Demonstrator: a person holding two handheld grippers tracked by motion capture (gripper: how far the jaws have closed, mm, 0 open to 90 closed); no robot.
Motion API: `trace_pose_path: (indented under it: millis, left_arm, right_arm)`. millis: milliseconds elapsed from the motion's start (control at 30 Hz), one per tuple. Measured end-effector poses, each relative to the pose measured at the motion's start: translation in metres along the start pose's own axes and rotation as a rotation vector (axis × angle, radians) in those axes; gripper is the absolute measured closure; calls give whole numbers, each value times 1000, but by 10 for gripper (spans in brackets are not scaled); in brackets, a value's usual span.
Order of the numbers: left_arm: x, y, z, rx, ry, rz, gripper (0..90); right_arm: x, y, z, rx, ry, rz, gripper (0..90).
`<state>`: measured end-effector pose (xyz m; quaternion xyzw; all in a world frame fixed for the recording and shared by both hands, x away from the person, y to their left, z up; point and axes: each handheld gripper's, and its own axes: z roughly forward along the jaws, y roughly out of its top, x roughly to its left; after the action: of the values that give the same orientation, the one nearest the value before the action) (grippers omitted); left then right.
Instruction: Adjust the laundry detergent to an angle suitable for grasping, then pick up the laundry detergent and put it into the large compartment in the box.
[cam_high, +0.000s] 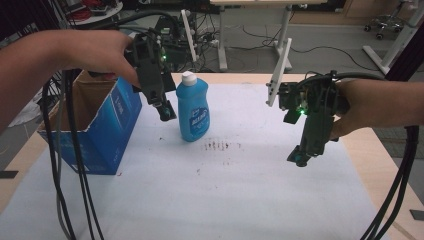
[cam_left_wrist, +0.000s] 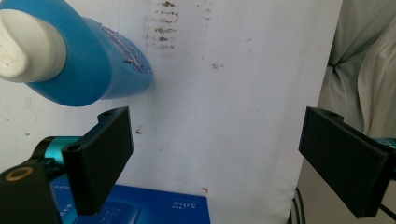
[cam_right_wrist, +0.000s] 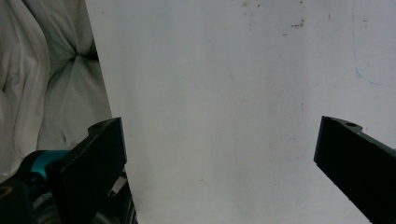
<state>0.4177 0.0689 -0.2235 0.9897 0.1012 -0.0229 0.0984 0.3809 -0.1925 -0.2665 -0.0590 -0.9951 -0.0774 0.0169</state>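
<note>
High view, blue bottle (cam_high: 194, 111) upright (white cap up), left gripper (cam_high: 165, 109) just beside, right gripper (cam_high: 299, 159) apart, 2 grippers spread wide, empty

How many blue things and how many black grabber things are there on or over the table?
Blue things: 2, the bottle and the cardboard box.
Black grippers: 2, the left gripper beside the bottle and the right gripper over the white sheet, both with jaws wide apart.
Total: 4
</note>
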Motion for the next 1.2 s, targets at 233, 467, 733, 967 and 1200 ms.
trace_pose_path:
  millis: [233, 467, 733, 967, 1200]
  left_arm:
    - [-2, 2, 0, 8, 4, -1, 101]
    - [-7, 3, -1, 14, 9, -6, 101]
    - [-6, 1, -2, 16, 27, -26, 101]
    - [-7, 1, -7, -3, 43, -63, 101]
    - [-4, 1, -9, -1, 59, -140, 100]
  right_arm:
    - [2, 0, -2, -8, 4, 0, 15]
    - [3, 2, -4, -7, -6, -13, 15]
    - [3, 2, -4, -9, -8, -19, 15]
    - [5, 2, -5, -21, -10, -12, 15]
    - [4, 2, -5, -22, -12, -11, 15]
